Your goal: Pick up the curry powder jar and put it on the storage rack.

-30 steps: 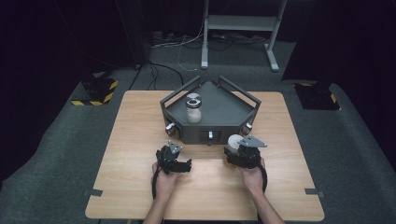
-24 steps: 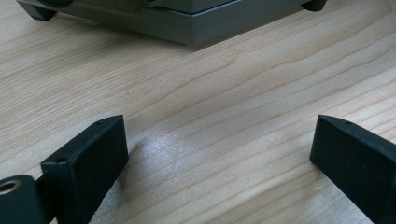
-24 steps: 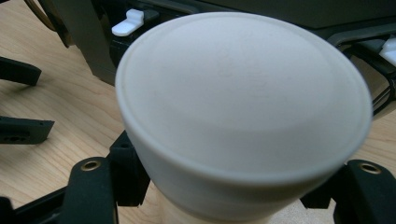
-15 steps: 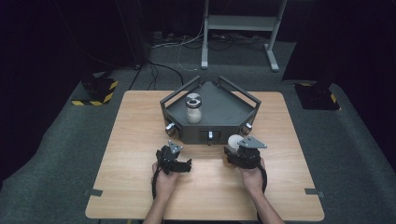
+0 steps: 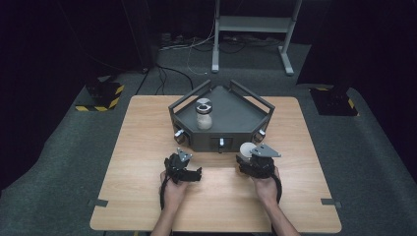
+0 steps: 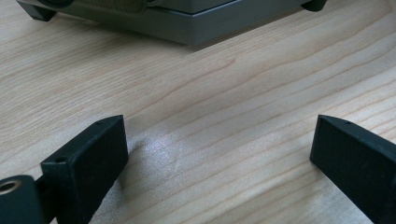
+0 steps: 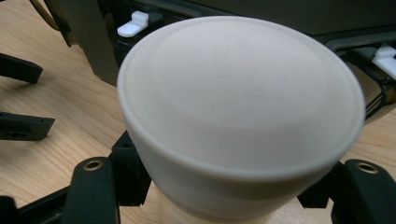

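White cap (image 7: 240, 121) is sitting clamped in the right gripper (image 5: 256, 162), fingers having just been closing on it, just in front of the dark tray (image 5: 246, 115), near its front right corner. Open jar (image 5: 203, 114) is standing upright inside the tray, toward its left side. Left gripper (image 5: 183, 167) is resting on the desk (image 5: 147, 128) in front of the tray's left half, fingers (image 6: 88, 158) spread wide, nothing between them. Step looks like cap pickup, grasp done. Next move is probably calling for lifting the cap over the tray wall and aligning it above the jar mouth.
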Demonstrator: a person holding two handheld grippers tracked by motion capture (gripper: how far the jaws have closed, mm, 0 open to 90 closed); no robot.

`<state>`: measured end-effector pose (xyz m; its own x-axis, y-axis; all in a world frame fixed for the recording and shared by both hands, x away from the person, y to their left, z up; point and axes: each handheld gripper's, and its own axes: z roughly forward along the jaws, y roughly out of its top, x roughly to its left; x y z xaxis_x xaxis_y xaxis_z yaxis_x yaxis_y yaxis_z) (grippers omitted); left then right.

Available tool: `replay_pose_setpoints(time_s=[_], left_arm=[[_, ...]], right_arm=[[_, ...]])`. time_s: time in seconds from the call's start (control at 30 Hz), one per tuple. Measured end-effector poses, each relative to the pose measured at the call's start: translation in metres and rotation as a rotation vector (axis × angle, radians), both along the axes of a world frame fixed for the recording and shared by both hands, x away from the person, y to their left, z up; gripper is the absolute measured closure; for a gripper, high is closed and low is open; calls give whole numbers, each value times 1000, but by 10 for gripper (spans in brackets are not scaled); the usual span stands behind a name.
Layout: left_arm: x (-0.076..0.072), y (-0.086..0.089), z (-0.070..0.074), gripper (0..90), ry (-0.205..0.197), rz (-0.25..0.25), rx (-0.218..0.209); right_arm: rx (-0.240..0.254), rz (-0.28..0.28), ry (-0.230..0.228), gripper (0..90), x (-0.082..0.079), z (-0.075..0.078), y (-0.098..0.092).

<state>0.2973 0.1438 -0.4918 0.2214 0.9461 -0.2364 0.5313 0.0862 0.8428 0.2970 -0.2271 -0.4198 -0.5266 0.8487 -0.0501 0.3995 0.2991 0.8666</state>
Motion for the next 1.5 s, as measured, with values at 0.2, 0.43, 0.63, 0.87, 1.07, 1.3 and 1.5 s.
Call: replay_pose_setpoints(time_s=[0.2, 0.43, 0.63, 0.87, 1.07, 1.3, 1.5], left_arm=[[0, 0, 0, 41, 0, 0, -1], [0, 0, 0, 40, 0, 1, -1], [0, 0, 0, 40, 0, 1, -2], [0, 0, 0, 40, 0, 0, -1], [0, 0, 0, 40, 0, 1, -1], [0, 0, 0, 40, 0, 1, -1], [0, 0, 0, 40, 0, 0, -1]], right_arm=[[9, 7, -7, 348, -2, 5, -5], [24, 10, 6, 348, -1, 9, -11], [25, 19, 3, 348, -2, 15, -16], [34, 29, 10, 348, -1, 27, -24], [33, 37, 11, 348, -1, 36, -29], [48, 38, 12, 348, -2, 53, -34], [55, 45, 8, 349, 0, 69, -37]])
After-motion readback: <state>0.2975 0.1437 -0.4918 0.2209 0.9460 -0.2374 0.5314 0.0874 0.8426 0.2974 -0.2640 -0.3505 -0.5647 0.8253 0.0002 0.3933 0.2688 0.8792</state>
